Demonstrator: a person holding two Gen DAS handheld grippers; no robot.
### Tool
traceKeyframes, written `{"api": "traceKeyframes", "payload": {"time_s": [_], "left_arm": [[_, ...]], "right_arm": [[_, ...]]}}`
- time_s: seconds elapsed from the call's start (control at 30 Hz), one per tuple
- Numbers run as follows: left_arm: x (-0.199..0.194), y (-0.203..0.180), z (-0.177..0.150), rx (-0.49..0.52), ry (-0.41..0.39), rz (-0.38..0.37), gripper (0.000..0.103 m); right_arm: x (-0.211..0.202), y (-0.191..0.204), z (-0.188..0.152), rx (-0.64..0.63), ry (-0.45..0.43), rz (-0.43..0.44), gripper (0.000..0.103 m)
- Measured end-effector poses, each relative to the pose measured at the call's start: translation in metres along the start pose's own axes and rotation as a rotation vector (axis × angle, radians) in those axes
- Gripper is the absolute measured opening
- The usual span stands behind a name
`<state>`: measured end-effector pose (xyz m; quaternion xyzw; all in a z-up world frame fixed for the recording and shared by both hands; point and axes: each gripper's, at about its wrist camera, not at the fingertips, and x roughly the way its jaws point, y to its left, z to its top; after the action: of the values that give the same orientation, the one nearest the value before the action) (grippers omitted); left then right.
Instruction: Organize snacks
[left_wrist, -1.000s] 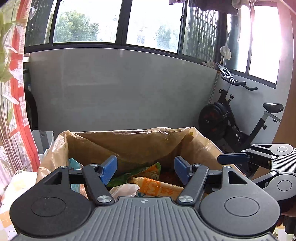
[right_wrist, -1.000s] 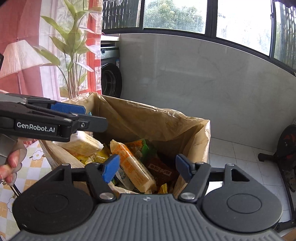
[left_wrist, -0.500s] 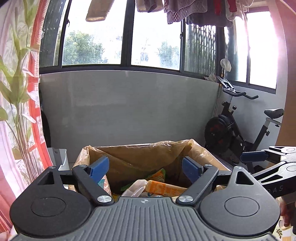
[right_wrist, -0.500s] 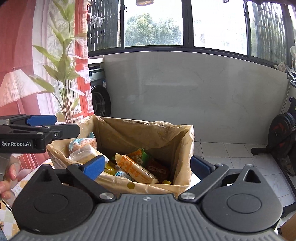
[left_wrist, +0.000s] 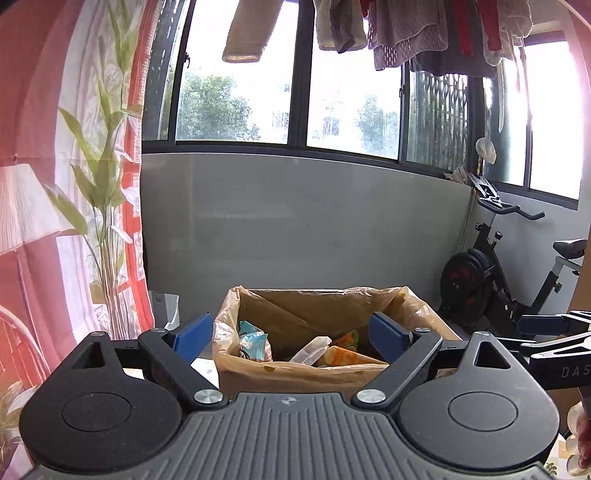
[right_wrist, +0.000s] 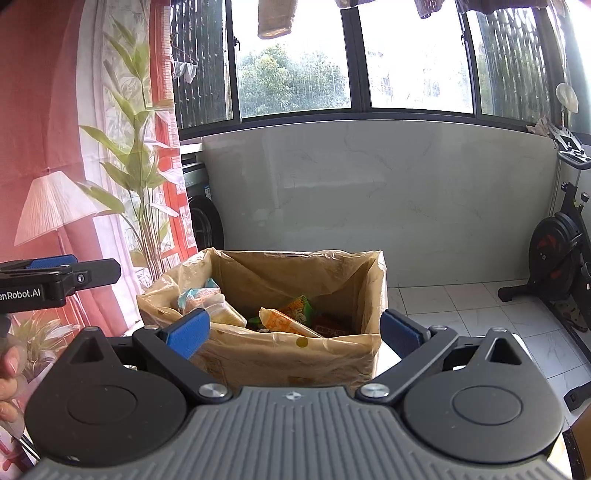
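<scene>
Right wrist: both grippers, left gripper (left_wrist: 291, 332) and right gripper (right_wrist: 295, 328), spread, empty, jaws just opened. Snack packets (right_wrist: 284, 319) in lined box (right_wrist: 295, 354): light, crinkly, probably slippery; pinch mid-body.

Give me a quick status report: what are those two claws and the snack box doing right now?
Left gripper open, empty, jaws just widened. Right gripper open, empty. Lined snack box ahead, packets inside. Nothing blocking.

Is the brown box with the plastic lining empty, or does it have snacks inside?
It has snacks inside. The box is open at the top, and several packets lie in it, among them an orange packet.
</scene>
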<state>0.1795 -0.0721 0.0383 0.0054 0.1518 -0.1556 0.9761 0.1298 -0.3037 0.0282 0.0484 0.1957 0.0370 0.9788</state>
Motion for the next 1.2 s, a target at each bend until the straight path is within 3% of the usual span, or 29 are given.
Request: {"api": "traceKeyframes", "payload": {"time_s": [0.43, 0.77, 1.2], "left_arm": [[-0.082, 0.006, 0.000, -0.018, -0.030, 0.125, 0.093], [-0.134, 0.000, -0.009, 0.017, -0.042, 0.146, 0.093], [-0.151, 0.007, -0.013, -0.007, -0.045, 0.172, 0.093]], "right_arm": [[-0.059, 0.037, -0.019, -0.020, -0.031, 0.014, 0.100], [-0.092, 0.062, -0.031, -0.012, -0.035, 0.018, 0.100], [-0.103, 0.065, -0.040, 0.016, -0.032, -0.011, 0.100]]}}
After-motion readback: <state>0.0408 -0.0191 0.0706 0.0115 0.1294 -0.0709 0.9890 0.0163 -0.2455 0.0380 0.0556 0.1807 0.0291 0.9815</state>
